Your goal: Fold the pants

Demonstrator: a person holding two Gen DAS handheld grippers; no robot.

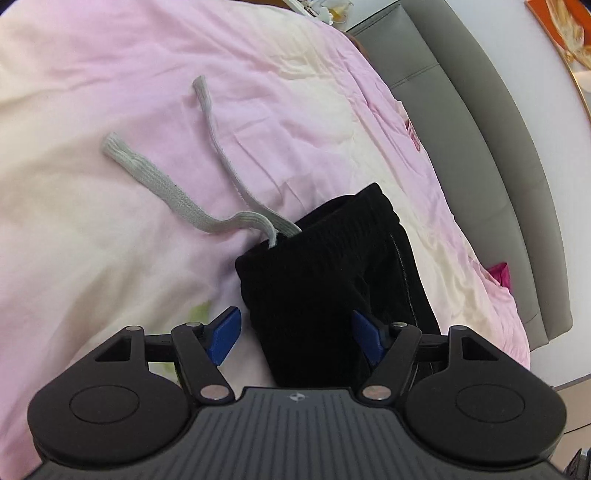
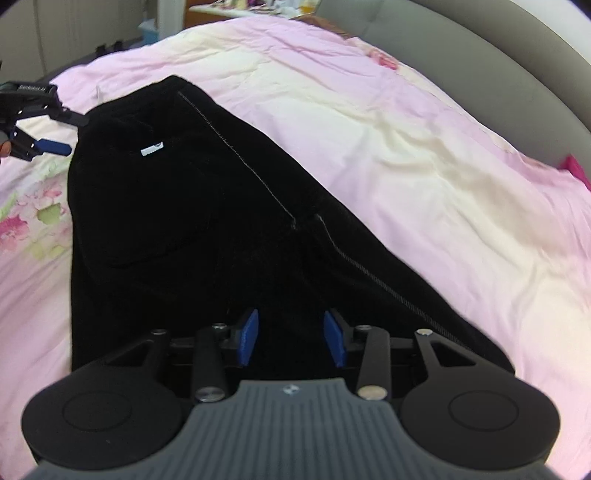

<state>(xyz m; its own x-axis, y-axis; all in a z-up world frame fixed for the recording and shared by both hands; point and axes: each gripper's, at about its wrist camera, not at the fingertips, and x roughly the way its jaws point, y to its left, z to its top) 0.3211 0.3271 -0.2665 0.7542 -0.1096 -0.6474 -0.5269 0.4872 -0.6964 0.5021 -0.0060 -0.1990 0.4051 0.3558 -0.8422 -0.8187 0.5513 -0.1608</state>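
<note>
Black pants (image 2: 184,221) lie doubled over on the pink bed cover, with a small white label (image 2: 151,149) showing near the far end. In the left wrist view the ribbed waistband end (image 1: 343,218) points away, and two grey drawstring ends (image 1: 162,184) trail out over the cover. My left gripper (image 1: 295,339) is open wide, its blue pads either side of the fabric without pressing it; it also shows at the far left of the right wrist view (image 2: 70,134). My right gripper (image 2: 291,338) hangs open just above the near part of the pants, with nothing pinched.
A pink and cream duvet (image 2: 424,155) with flower prints covers the bed. A grey padded headboard (image 1: 480,147) runs along the right side. A magenta item (image 1: 500,275) sits at the duvet's edge. An orange picture (image 1: 557,33) hangs on the wall.
</note>
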